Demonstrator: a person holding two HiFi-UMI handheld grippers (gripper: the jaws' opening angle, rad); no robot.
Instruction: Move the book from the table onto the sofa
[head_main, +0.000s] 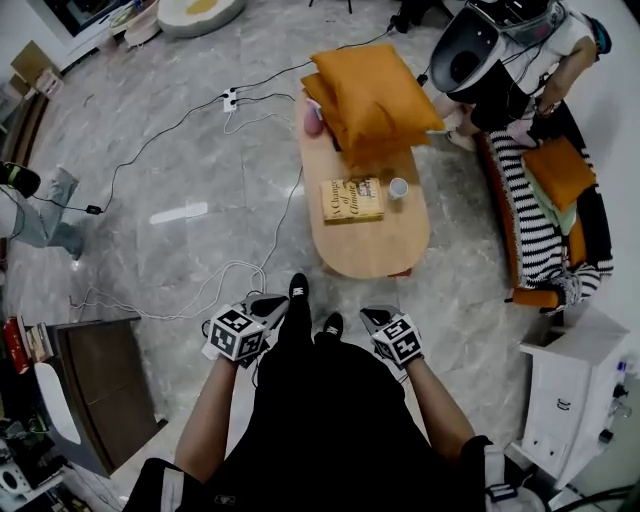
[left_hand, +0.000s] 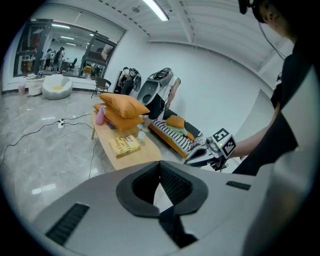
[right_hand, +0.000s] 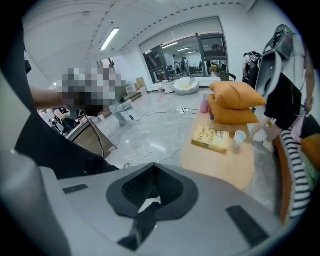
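Observation:
A yellow book lies flat on the oval wooden table, by a white paper cup. The striped sofa stands to the table's right with orange cushions on it. Both grippers hang in front of my body, short of the table's near end and well apart from the book. My left gripper is shut and empty, and so is my right gripper. The left gripper view shows the book beyond its closed jaws, with the right gripper off to the side. In the right gripper view the book lies ahead.
Two orange pillows and a pink bottle fill the table's far end. A person bends over by the sofa's far end. Cables and a power strip cross the floor at left. A white cabinet stands at right, a dark one at left.

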